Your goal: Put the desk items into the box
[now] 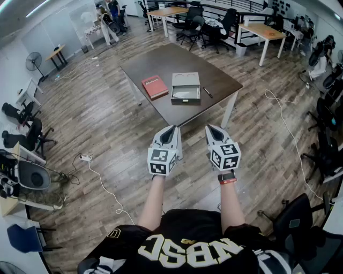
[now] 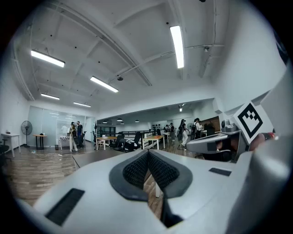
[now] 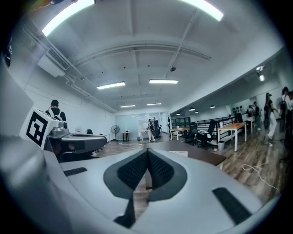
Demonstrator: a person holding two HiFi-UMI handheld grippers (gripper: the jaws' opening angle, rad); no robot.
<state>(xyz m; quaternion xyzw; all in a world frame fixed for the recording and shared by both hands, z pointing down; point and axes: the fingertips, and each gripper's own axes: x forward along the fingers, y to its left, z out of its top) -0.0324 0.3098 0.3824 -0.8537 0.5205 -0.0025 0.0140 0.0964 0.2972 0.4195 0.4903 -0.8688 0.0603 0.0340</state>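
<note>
On the dark brown table [image 1: 161, 60] lies a red book [image 1: 154, 86] at the left, an open grey box [image 1: 186, 88] in the middle and a black pen [image 1: 208, 92] to the right of the box. I hold both grippers side by side in front of me, well short of the table's near corner. My left gripper [image 1: 170, 129] and my right gripper [image 1: 212, 128] are both shut with nothing between their pads. In the left gripper view the tips [image 2: 148, 153] meet, and the same shows in the right gripper view [image 3: 147, 153].
Wooden floor surrounds the table. Office chairs [image 1: 203, 27] and orange-topped desks [image 1: 264, 32] stand beyond it. A white cable [image 1: 289, 128] trails on the floor at right, a power strip and cord [image 1: 86, 158] at left. People stand far back near the glass wall [image 1: 110, 16].
</note>
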